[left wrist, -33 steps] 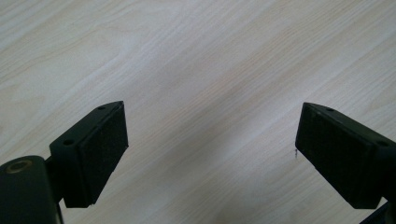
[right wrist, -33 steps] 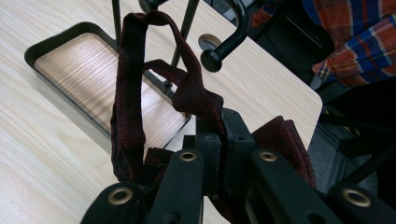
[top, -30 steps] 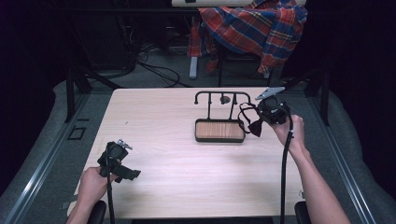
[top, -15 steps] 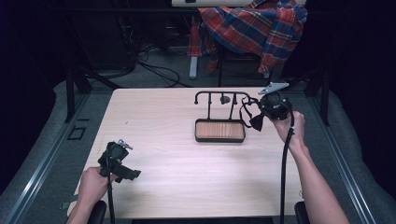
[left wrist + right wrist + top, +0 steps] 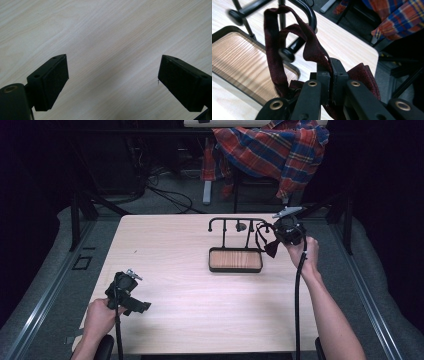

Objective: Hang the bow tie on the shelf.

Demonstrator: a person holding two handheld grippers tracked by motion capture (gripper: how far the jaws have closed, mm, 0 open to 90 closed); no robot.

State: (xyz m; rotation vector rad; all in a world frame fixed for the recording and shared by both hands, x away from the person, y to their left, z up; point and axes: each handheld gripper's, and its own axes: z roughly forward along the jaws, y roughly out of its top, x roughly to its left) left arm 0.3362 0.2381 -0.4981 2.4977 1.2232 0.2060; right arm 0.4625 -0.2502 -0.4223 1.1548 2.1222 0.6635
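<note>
The right claw [image 5: 272, 240] is held out over the far right part of the table [image 5: 180, 250], the person's right forearm stretched forward from the bottom edge and the hand [image 5: 303, 254] wrapped round the handle. Its jaws are clenched on a dark red strap [image 5: 312, 47] — in the right gripper view the cloth loops up from the pinched jaws and over a curved arm of the black rack [image 5: 304, 10]. The left claw [image 5: 131, 296] sits low near the table's near left corner, gripped in the left hand [image 5: 99, 316]; in the left gripper view its jaws stand wide apart — released — above bare wood. One strap, one rack with one wooden tray base [image 5: 235, 259], two claws, one plaid shirt [image 5: 272, 147] draped behind the table.
</note>
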